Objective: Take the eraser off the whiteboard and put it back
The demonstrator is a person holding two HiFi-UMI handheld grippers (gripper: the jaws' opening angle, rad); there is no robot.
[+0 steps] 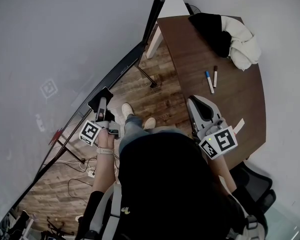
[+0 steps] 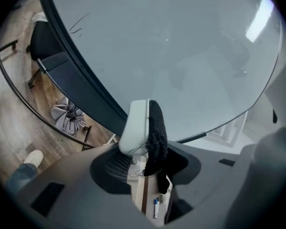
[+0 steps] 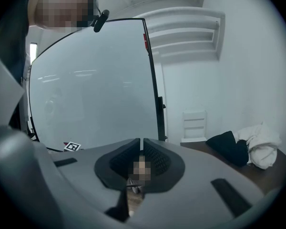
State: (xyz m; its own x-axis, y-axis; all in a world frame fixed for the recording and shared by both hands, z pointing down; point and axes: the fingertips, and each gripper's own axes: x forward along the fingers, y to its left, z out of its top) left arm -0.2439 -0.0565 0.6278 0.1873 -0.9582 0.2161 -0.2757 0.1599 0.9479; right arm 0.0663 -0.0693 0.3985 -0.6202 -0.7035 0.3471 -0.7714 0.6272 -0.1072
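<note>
My left gripper (image 1: 103, 115) is shut on the eraser (image 1: 101, 100), close to the whiteboard's (image 1: 65, 44) dark lower frame. Seen in the left gripper view, the eraser (image 2: 137, 128) has a white body and black felt, stands on edge between the jaws, and has the whiteboard (image 2: 171, 51) behind it. Whether it touches the board I cannot tell. My right gripper (image 1: 195, 103) hangs over the brown table (image 1: 235, 109), shut with nothing in it. Its tips meet in the right gripper view (image 3: 140, 146), where the whiteboard (image 3: 95, 89) fills the left.
Two markers (image 1: 212, 79) lie on the table, with a black and white pile of clothes (image 1: 230, 34) at its far end. The board's stand feet (image 1: 152, 84) and cables (image 1: 85, 171) are on the wooden floor. A chair (image 1: 255, 184) stands at the lower right.
</note>
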